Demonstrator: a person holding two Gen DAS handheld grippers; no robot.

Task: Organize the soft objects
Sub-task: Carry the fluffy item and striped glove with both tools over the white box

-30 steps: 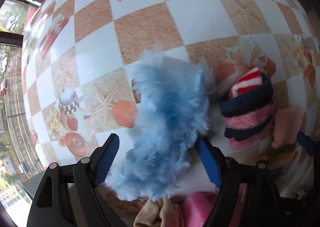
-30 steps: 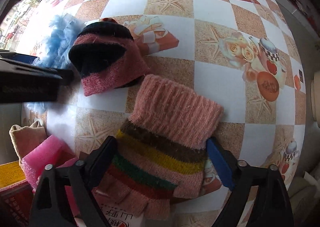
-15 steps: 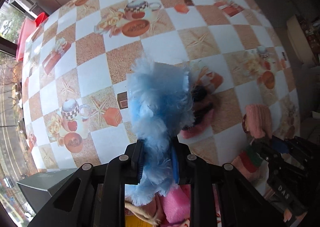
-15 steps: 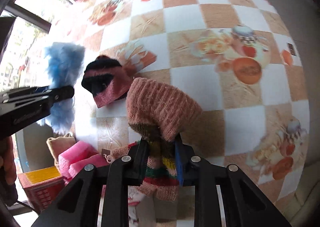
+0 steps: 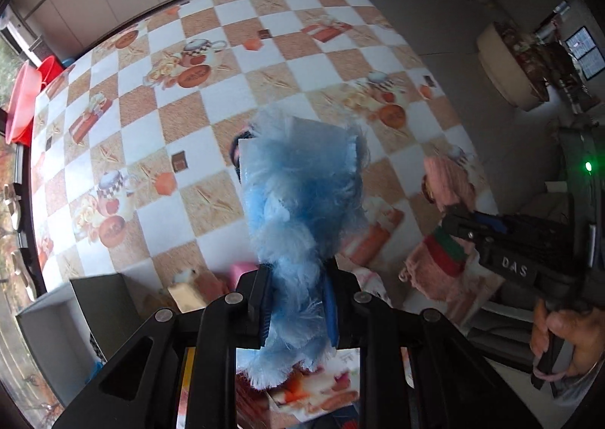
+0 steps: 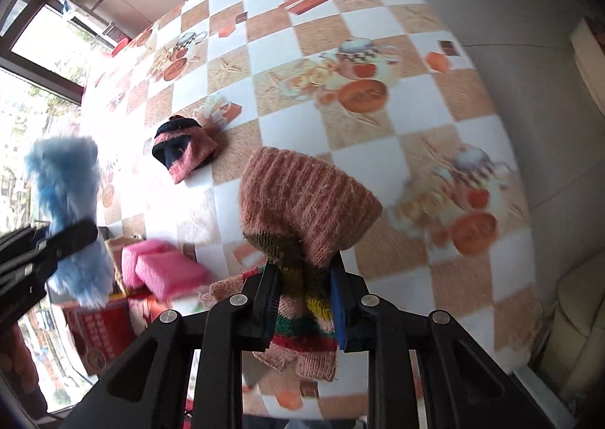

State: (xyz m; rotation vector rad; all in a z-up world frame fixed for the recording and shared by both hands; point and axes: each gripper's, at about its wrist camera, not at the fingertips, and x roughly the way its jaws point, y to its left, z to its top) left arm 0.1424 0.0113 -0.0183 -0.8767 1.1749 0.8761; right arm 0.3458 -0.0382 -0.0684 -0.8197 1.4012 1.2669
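Note:
My left gripper (image 5: 297, 306) is shut on a fluffy blue item (image 5: 302, 198) and holds it high above the table; it also shows at the left of the right wrist view (image 6: 66, 209). My right gripper (image 6: 304, 306) is shut on a pink striped knitted glove (image 6: 308, 208), also lifted; the glove shows in the left wrist view (image 5: 440, 240). A pink-and-black knitted piece (image 6: 185, 151) lies on the checkered tablecloth (image 6: 378, 36). Pink foam blocks (image 6: 164, 266) and a tan cloth (image 6: 113, 243) lie at the near table edge.
A red printed box (image 6: 100, 330) sits below the near table edge. A grey open box (image 5: 56, 319) is at lower left in the left wrist view. Red basins (image 5: 26, 100) stand beyond the table's left side. Floor and a sofa (image 6: 578, 315) lie to the right.
Both grippers closed on their items and lifted them well above the table. The table now looks much farther away in both views.

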